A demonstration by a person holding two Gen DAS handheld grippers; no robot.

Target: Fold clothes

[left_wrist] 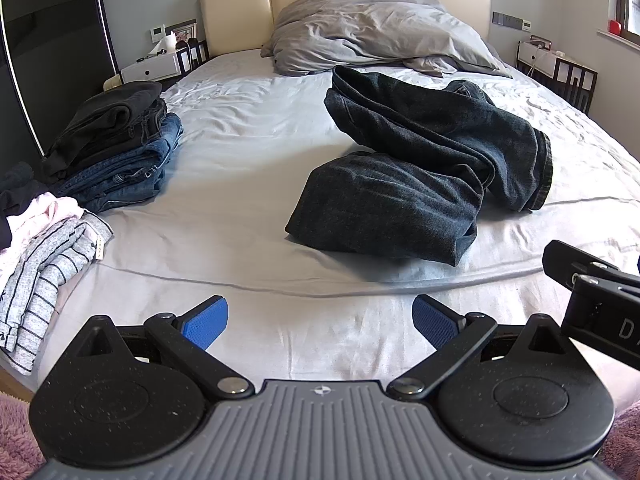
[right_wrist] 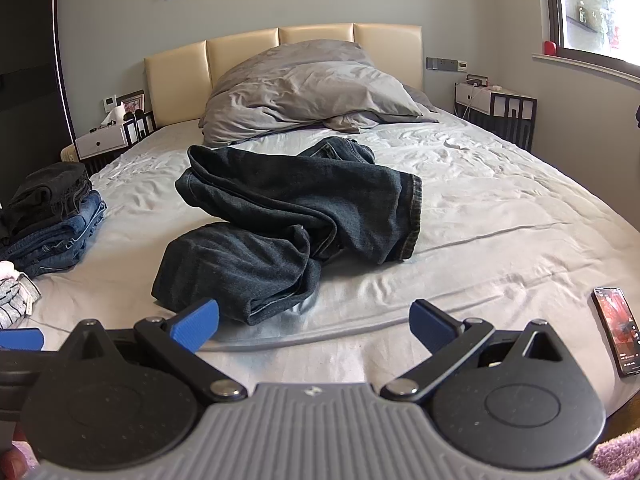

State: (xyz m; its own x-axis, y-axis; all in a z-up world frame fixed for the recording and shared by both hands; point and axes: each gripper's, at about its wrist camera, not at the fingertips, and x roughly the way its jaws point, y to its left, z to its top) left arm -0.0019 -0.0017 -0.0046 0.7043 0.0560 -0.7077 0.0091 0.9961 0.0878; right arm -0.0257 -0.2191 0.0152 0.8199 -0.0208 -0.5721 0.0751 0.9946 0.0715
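1. A pair of dark jeans (left_wrist: 420, 176) lies crumpled in the middle of the bed (left_wrist: 248, 152), this side of the heaped grey duvet (left_wrist: 372, 32) at the headboard. One leg is bunched toward the foot of the bed, and another runs across behind it, ending in a stitched hem on the jeans' right.
2. The left gripper (left_wrist: 320, 322) hovers over the sheet at the foot edge, short of the jeans, its blue ribbed pads spread wide and holding nothing.
3. The right gripper (right_wrist: 314, 326) sits just as near the foot edge, fingers parted and empty, the nearest denim fold just beyond its left pad.
4. To the jeans' left, at the bed's edge, stands a folded stack of blue and black trousers (left_wrist: 120, 152); nearer the foot lies loose striped grey knitwear (left_wrist: 44, 272).
5. A phone (right_wrist: 616, 330) rests on the sheet to the jeans' right.
6. The denim looks thick, heavy and stiff at the seams, likely to drag rather than slide on the wrinkled cotton sheet. I judge the hem or waistband the firmest hold; the waistband is hard to pick out in the heap.
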